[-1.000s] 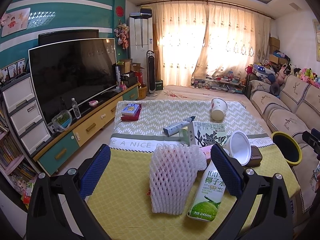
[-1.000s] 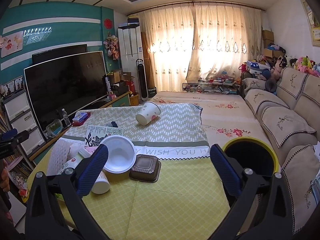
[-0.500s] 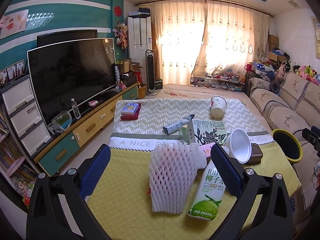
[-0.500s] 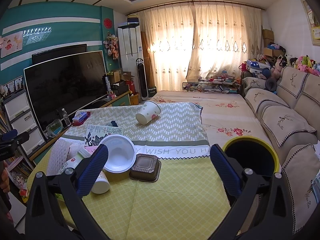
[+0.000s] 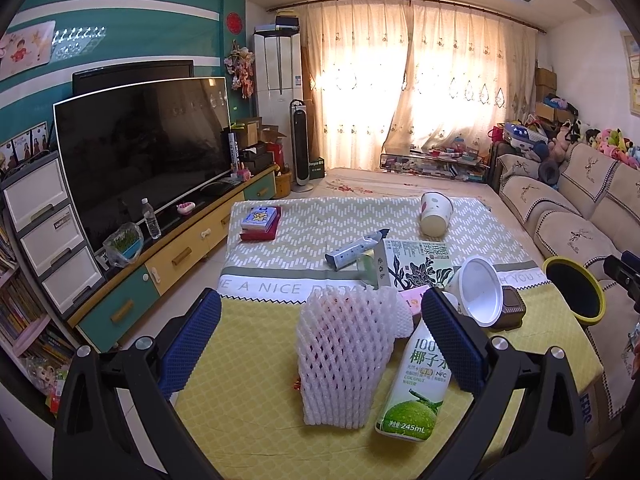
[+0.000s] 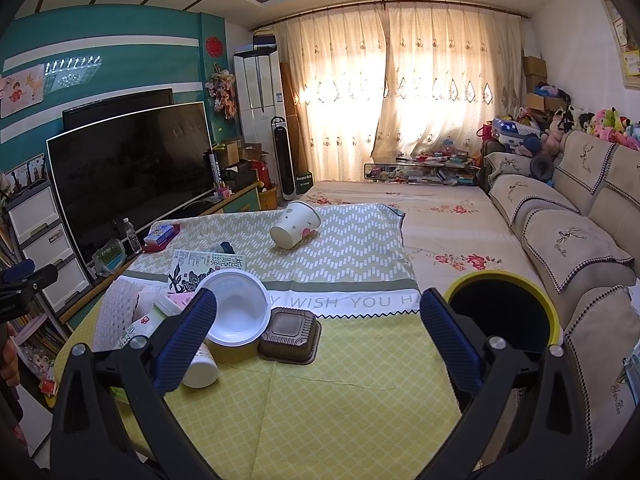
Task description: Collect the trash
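Trash lies on a cloth-covered table [image 5: 248, 392]. A white foam net sleeve [image 5: 344, 356] stands upright, with a coconut water carton [image 5: 416, 388] lying just right of it. Behind them are a white plastic bowl [image 5: 480, 296], a brown plastic tray [image 6: 290, 336], a flat printed box [image 5: 416, 264], a grey tube [image 5: 356, 250] and a tipped paper cup [image 6: 294, 225]. My left gripper [image 5: 320, 340] hangs open, the sleeve showing between its fingers without contact. My right gripper [image 6: 318, 336] is open above the bare yellow cloth. A yellow-rimmed black bin [image 6: 504, 314] stands at the table's right edge.
A stack of books [image 5: 260, 222] lies at the table's far left. A television [image 5: 136, 152] on a low cabinet lines the left wall, with a water bottle [image 5: 151, 224] on it. A sofa [image 6: 576, 248] runs along the right side. A hand [image 6: 8, 360] shows at the left edge.
The left gripper's view has drifted very slightly; the right gripper has stayed still. No object has moved.
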`<state>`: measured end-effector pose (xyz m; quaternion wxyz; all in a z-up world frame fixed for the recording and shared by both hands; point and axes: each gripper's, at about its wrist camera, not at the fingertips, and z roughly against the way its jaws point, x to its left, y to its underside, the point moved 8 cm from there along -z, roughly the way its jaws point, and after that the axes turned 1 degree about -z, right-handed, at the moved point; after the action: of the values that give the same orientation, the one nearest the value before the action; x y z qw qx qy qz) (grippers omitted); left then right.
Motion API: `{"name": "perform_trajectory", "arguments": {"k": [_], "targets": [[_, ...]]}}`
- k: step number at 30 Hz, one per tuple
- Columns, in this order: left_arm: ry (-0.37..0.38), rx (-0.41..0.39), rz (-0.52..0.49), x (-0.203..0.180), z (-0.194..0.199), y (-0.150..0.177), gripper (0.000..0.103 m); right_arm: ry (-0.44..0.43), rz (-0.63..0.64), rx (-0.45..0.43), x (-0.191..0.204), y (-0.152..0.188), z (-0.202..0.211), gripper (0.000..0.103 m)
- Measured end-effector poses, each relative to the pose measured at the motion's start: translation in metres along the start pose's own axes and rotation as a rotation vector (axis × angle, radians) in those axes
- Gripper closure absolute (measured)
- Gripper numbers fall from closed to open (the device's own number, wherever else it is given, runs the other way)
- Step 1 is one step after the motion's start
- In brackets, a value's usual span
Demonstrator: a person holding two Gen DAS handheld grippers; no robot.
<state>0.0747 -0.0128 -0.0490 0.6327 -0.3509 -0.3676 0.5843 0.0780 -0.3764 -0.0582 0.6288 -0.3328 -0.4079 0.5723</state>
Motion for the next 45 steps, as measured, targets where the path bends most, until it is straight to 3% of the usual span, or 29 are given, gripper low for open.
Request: {"name": "perform_trajectory", "arguments": {"k": [31, 41, 43, 45], "targets": [[0.001, 0.028, -0.013, -0.002, -0.009, 0.004, 0.004, -0.042, 0.004, 0.038, 0.011, 0.005, -0.015, 0.006], [0.014, 0.025, -0.008, 0.000, -0.014, 0.006, 0.004, -0.146, 0.045, 0.167, 0.051, 0.020, -0.089, 0.006], [0.021, 0.033, -0.002, 0.001, -0.018, 0.007, 0.004, -0.161, 0.046, 0.205, 0.054, 0.024, -0.111, 0.009], [0.026, 0.040, 0.002, 0.002, -0.023, 0.009, 0.004, -0.191, 0.037, 0.246, 0.055, 0.028, -0.130, 0.020]]}}
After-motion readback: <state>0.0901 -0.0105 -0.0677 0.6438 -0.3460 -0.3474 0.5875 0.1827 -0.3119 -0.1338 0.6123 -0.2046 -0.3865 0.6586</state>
